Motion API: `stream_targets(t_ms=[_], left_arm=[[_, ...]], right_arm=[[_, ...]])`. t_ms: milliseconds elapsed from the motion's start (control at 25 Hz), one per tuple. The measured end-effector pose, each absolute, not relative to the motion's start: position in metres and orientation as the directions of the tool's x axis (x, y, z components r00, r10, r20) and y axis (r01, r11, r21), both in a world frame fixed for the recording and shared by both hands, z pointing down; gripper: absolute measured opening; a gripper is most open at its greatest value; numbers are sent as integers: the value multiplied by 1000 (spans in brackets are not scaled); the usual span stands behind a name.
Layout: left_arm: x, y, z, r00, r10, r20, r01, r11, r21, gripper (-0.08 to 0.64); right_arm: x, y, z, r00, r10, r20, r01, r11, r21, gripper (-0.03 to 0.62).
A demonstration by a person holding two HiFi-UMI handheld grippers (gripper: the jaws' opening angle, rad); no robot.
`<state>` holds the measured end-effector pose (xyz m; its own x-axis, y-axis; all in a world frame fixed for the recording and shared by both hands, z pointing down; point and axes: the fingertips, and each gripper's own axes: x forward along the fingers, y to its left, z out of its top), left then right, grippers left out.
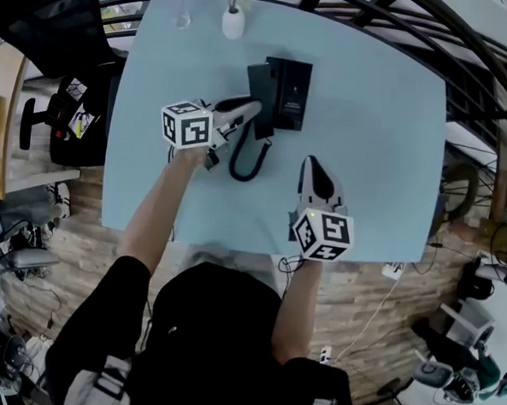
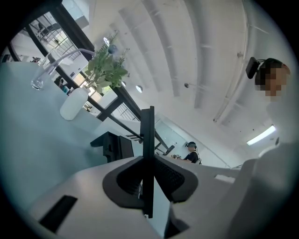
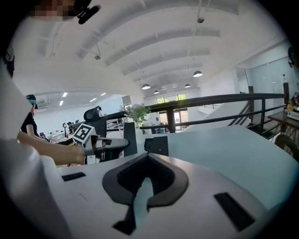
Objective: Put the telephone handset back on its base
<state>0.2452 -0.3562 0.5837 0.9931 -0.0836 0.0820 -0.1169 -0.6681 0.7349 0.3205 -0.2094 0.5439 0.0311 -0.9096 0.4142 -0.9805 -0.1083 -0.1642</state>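
The handset (image 1: 257, 91) is a flat black slab, clamped in the left gripper (image 1: 249, 111) just left of the base (image 1: 288, 92) and clear of the tabletop (image 1: 370, 119). It is held on end: its long axis runs near upright. From its lower end a black cord (image 1: 247, 161) drops and loops on the tabletop in front of the base.

The left gripper view meets the handset (image 2: 148, 140) edge-on, as a thin dark bar standing straight up through the jaws, which press on its two broad faces. Behind it, to the left, is the base (image 2: 112, 145), and farther off a white vase (image 2: 74, 103) with a green plant (image 2: 106, 67) and a clear glass (image 2: 39, 77).

The right gripper view shows the handset (image 3: 130, 139) from the side as a dark upright rectangle at the tip of the left gripper (image 3: 111, 144). A narrow gap parts it from the base (image 3: 158, 145), which the head view does not make plain.

The right gripper (image 1: 314, 167) rests low on the tabletop, well apart from the base, on the near right. Its jaws stand a little apart with nothing between them, only the pale tabletop showing through the slot.
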Motion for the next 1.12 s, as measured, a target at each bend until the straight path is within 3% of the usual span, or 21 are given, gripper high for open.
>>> stream_targets(t_ms=[480,800,1120], left_arm=[[283,-394,622,990,47,132,-72,-641,764,66],[297,-390,633,982,158,101,6,-565,825,66],[300,-391,657,966,217,142,-13,-507,862,67]], right_arm=[[340,-217,561,28,-885,465,-983,-109,-149,-6],[348,-218,568,24,-874,485,-982,-111,-151,-6],[346,-217,576,15,-866,499,-980,-111,-163,-6]])
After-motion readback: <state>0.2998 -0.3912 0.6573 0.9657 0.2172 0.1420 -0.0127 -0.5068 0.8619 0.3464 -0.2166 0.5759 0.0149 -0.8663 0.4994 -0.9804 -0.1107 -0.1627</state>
